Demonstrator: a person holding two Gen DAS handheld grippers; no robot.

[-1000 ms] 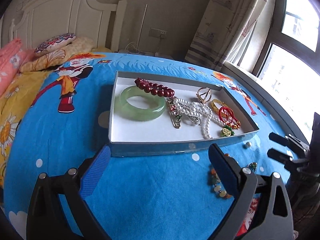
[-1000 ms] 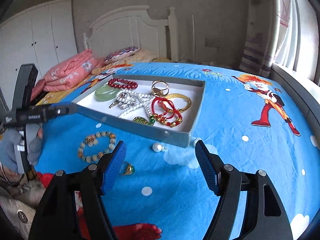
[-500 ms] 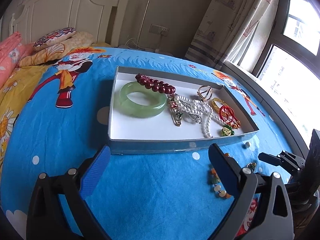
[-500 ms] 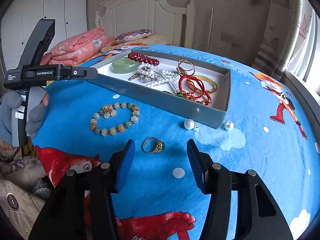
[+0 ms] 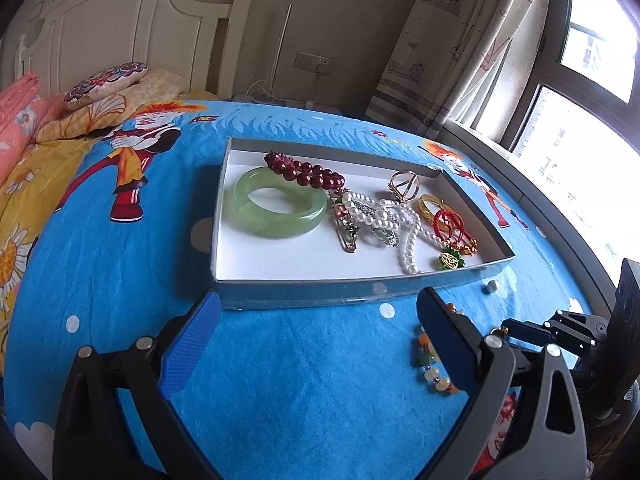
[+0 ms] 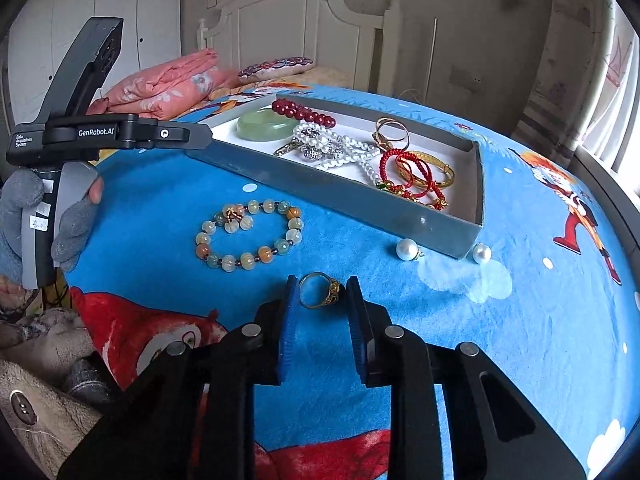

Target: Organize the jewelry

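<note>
- I work over a bed under a blue cartoon-print sheet (image 6: 400,360), soft and slightly creased, with a white panelled headboard (image 6: 304,20) behind.
- A shallow grey cardboard tray (image 5: 360,292) with a white floor lies on the sheet; inside are a smooth green bangle (image 5: 280,210), dark red beads (image 5: 308,172), a pearl string (image 5: 408,232), gold rings and red cord bracelets.
- My right gripper (image 6: 322,292) has just been closing; its ribbed blue pads flank a gold ring (image 6: 320,290) lying on the sheet in front of the tray. I cannot tell whether they press it yet.
- Beside it lie a round bead bracelet (image 6: 248,236) and two loose pearls (image 6: 406,249).
- My left gripper (image 5: 316,336) hangs released, wide apart, in front of the tray's near wall, with nothing between its pads.
</note>
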